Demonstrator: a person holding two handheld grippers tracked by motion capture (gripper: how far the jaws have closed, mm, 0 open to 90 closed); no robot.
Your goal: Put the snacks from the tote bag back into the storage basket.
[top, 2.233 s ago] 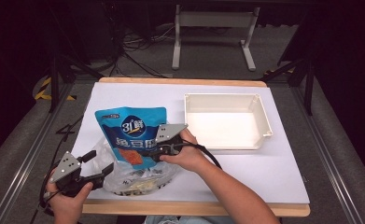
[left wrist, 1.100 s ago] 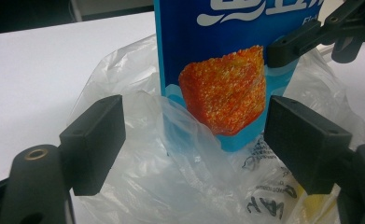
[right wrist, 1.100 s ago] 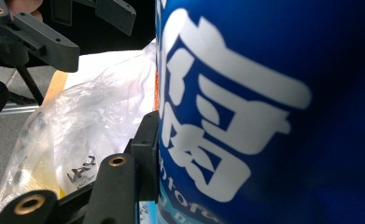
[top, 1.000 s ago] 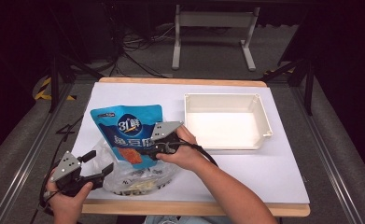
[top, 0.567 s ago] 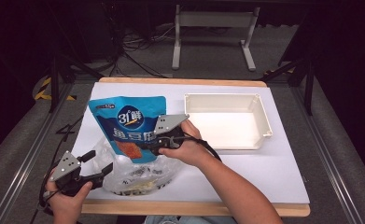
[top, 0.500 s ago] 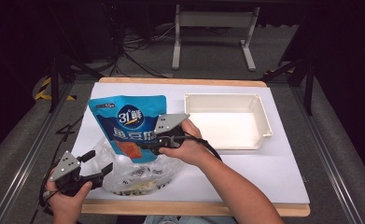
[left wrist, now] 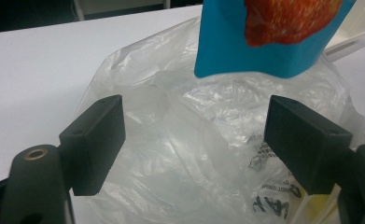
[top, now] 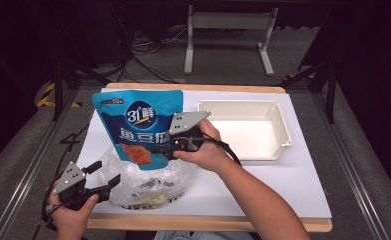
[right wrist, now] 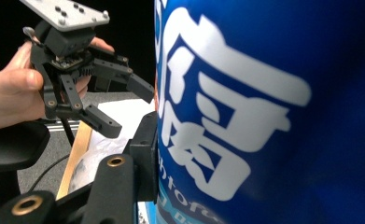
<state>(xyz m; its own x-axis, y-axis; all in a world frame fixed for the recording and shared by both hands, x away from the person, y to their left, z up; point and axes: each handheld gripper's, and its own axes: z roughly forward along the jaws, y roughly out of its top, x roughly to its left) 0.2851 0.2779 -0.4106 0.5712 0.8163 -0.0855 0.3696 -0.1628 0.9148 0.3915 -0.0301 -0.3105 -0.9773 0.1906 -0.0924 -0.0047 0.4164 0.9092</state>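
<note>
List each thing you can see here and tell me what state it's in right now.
Blue pouch: lifted upright above the bag, clamped at its edge.
Plastic bag: crumpled on the table, contents inside.
White tray: empty, flat on the table.
Right gripper: shut on the pouch.
Left gripper: open, jaws apart at the bag's edge, gripping nothing.

pouch (top: 139,125) above bag (top: 148,182), tray (top: 243,131) right
</note>
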